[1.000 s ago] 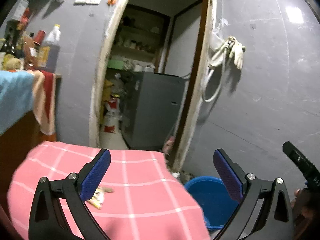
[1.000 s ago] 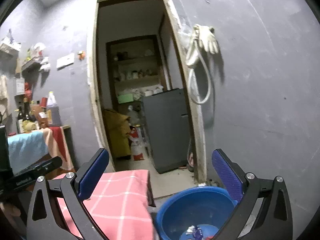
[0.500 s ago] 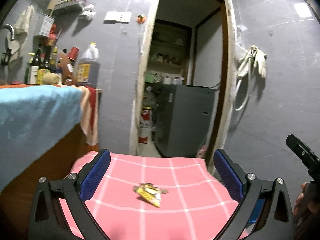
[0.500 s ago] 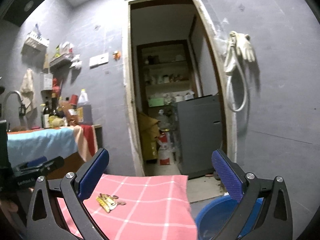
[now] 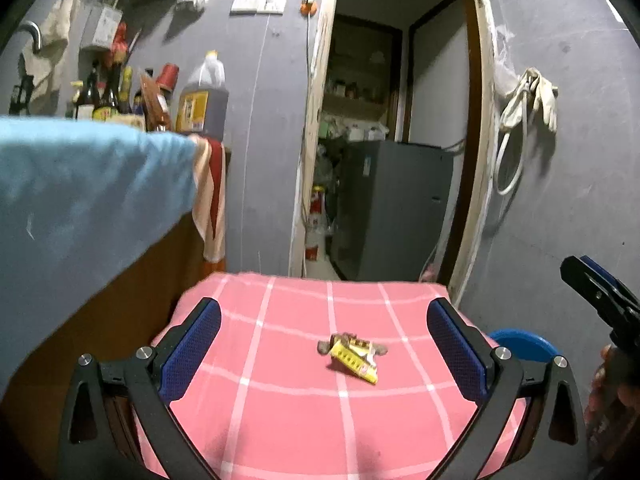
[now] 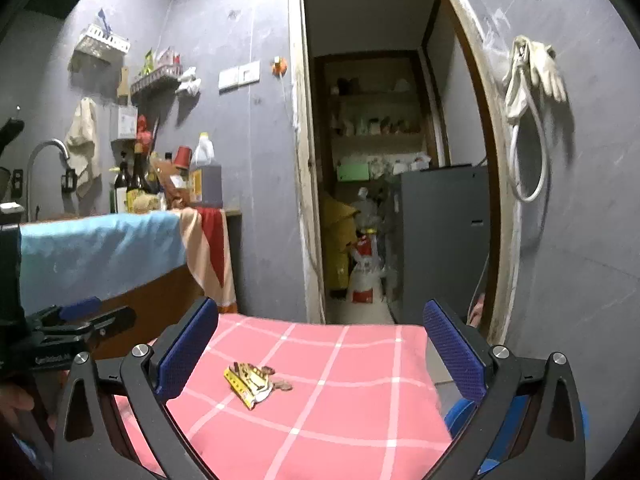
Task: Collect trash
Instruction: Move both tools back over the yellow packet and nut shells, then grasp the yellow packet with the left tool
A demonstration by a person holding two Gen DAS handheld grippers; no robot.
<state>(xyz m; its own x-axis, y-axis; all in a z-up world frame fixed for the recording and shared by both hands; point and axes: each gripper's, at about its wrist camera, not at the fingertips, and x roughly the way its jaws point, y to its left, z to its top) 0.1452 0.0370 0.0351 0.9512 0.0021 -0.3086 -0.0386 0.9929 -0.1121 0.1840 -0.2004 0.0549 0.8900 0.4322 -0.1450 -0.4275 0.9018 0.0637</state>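
Note:
A crumpled yellow wrapper with brown scraps beside it lies on a pink checked cloth over a small table. It also shows in the right wrist view. My left gripper is open and empty, held above the cloth with the wrapper between its fingers' line of sight. My right gripper is open and empty, with the wrapper ahead to its left. A blue bin stands on the floor right of the table, also in the right wrist view.
A counter with a blue towel, bottles and a tap stands on the left. An open doorway with a grey fridge lies behind the table. Gloves and a hose hang on the right wall.
Both grippers swung left, away from the blue bin and toward the pink table. The wrapper now sits nearer the middle of both views. Both stay open.

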